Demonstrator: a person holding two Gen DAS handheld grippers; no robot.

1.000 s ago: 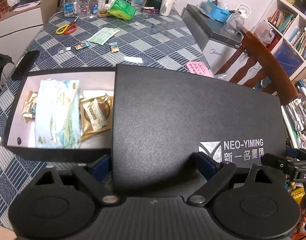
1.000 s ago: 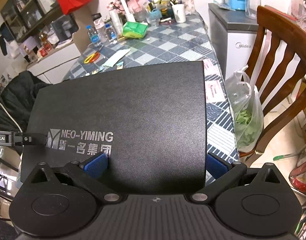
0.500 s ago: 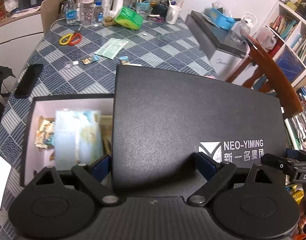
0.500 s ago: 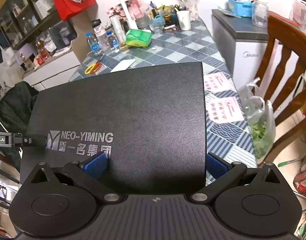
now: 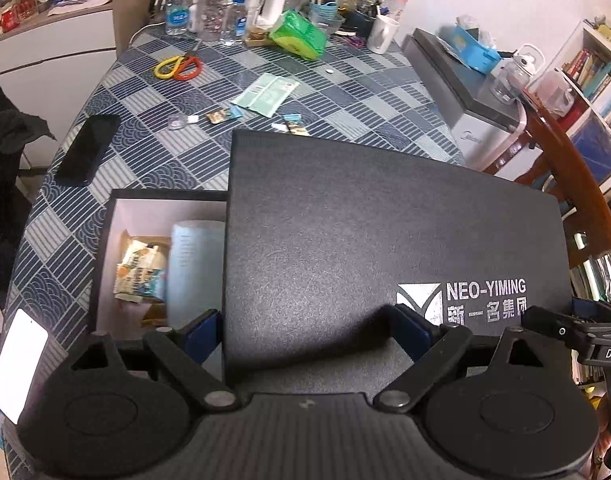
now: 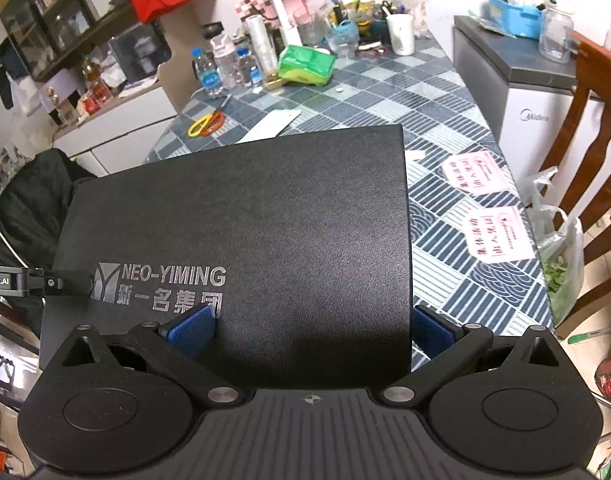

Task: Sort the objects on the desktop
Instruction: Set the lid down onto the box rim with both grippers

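L claw [image 5: 305, 336] & R claw [image 6: 311, 328] both clamped on black lid [image 5: 385, 240], held over open box [image 5: 117, 216] w/ snack packets [image 5: 139, 272].

A matte black lid [image 5: 385, 240] printed NEO-YIMING sits tilted above an open black box [image 5: 117, 208] at its 9 o'clock. Inside lie a snack packet [image 5: 139, 270] and a pale blue pack [image 5: 193, 264], side by side.

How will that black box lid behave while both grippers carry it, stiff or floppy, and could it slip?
The lid looks stiff: held only along one edge, it stays flat with straight edges. It's probably light for its size, since it seems a thin hollow cover. Its matte, textured face should resist slipping, though the left gripper and right gripper straddle different corners, so uneven motion might twist it.
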